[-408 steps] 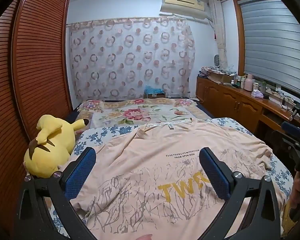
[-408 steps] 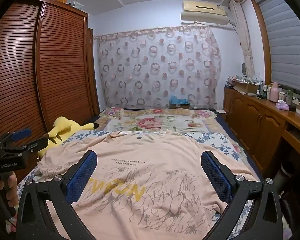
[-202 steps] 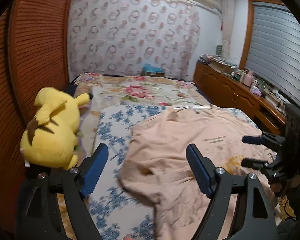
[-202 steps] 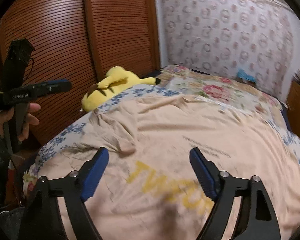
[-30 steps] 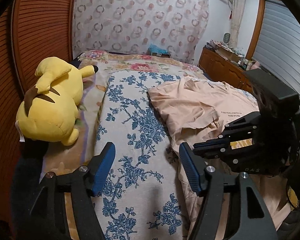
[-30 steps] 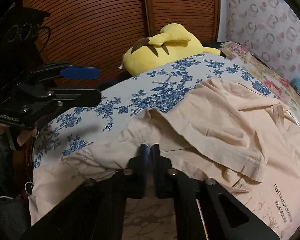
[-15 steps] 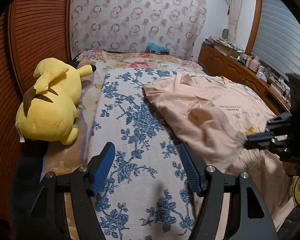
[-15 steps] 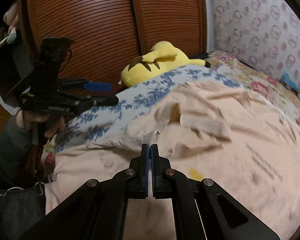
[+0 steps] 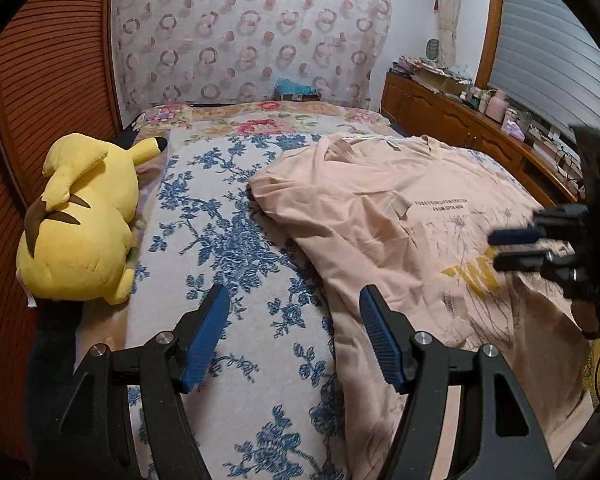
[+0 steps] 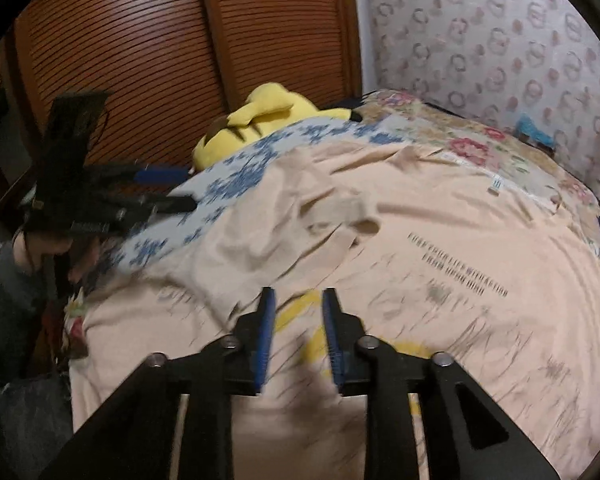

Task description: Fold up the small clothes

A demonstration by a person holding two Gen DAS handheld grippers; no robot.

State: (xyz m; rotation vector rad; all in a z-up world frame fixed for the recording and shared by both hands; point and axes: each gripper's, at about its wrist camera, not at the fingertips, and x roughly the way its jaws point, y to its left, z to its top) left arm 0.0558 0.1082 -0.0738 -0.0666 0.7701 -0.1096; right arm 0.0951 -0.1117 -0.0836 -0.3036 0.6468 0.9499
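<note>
The peach T-shirt point(image 9: 384, 216) lies on the bed point(image 9: 228, 240), taking up the rt half of the left-wrist view from abt 12 to 5 o'clock; its left sleeve and side are already turned in over the body, so the near edge runs diagonally beside the bare blue-flowered cover. Judged step: first side fold is laid, and the right tool point(image 10: 298, 322) has just let the cloth go – its jaws have just been opening, now a narrow gap apart w/ nothing between them, only the yellow print showing behind. Next move prob calls for the other side: get to the far sleeve or hem at abt 3 o'clock, pinch one layer only, carry it across w/o dragging the first fold open. Left tool point(image 9: 294, 334) has jaws wide apart and empty, pointing steeply down over the cover just left of the shirt edge, at 6 o'clock in its own view. Right tool points down over the shirt front and is blurred; in the left-wrist view it sits at 3 o'clock. Yellow plush toy point(image 9: 80, 228) lies at 9 o'clock by the wardrobe, well apart from the shirt.
</note>
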